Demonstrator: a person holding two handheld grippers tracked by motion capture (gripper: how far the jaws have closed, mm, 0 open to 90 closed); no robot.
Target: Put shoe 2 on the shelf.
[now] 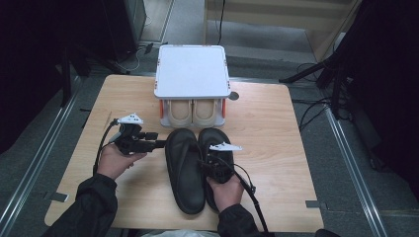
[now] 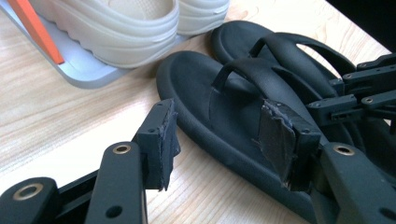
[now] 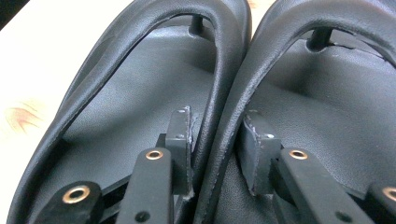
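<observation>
1. Table (image 1: 276, 128): a white shoe rack (image 1: 192, 69) stands at the far middle. A pair of beige sandals (image 1: 192, 112) sits on its lower shelf, under the flat top panel. An orange post (image 2: 35, 28) of the rack shows in the left gripper view.

2. Pair of black flip-flops (image 1: 195, 165): flat on the table just in front of the rack, side by side, toes towards it, inner edges touching or nearly so. Not on the rack yet.

3. Right gripper (image 1: 216, 163): above the right-hand flip-flop. In the right gripper view the jaws straddle the two neighbouring inner straps (image 3: 224, 116), one pad on each side. The pads (image 3: 184, 140) sit against the straps or very close; I cannot tell whether they press. Jaws about half apart.

4. Left gripper (image 1: 155, 144): beside the outer edge of the left-hand flip-flop, jaws pointing at it. They stand wide with nothing between them; the sole edge lies just beyond the pads.

5. Progress, my reading: beige pair stowed; black pair lined up and about to be gripped by the straps. Left: secure the grip, lift both, place them on the rack, probably on top.
</observation>
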